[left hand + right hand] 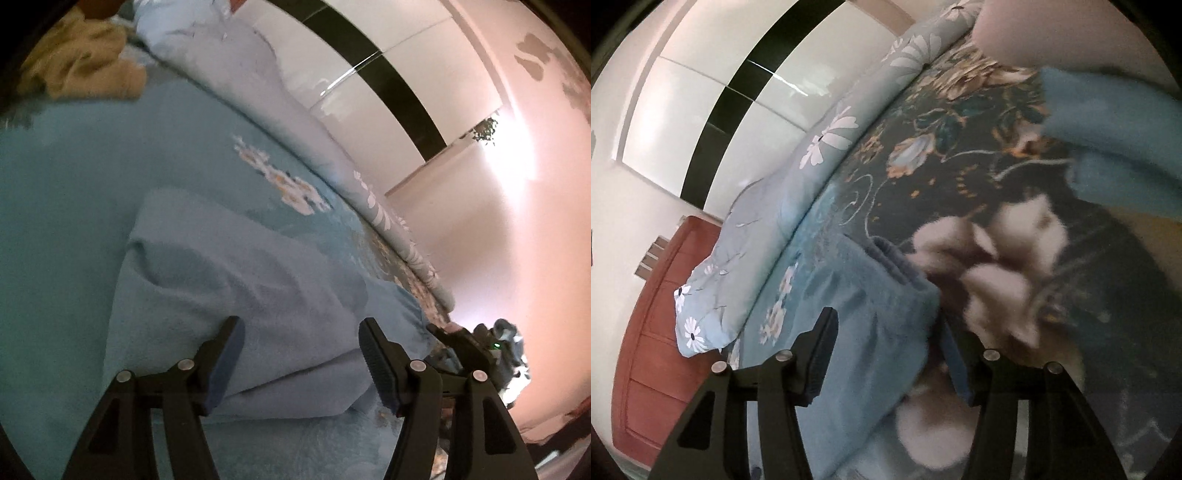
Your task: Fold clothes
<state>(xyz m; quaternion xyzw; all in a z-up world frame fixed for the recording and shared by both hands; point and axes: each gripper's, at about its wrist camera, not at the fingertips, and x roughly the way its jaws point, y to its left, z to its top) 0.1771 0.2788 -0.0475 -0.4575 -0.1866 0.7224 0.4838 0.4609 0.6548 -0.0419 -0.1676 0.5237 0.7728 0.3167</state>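
Blue fleece garment [236,280] lies folded on the floral bedspread [960,177] (pillow alongside); left tool [301,354] and right tool [886,354] both gape, gripping nothing.

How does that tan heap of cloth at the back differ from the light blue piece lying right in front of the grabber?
The tan garment is bunched in a crumpled heap at the far edge of the bed, away from either gripper; the light blue garment lies spread out flat with soft creases and what looks like a folded edge, directly ahead of the open left gripper. Both are soft fabric resting on the same floral blanket.
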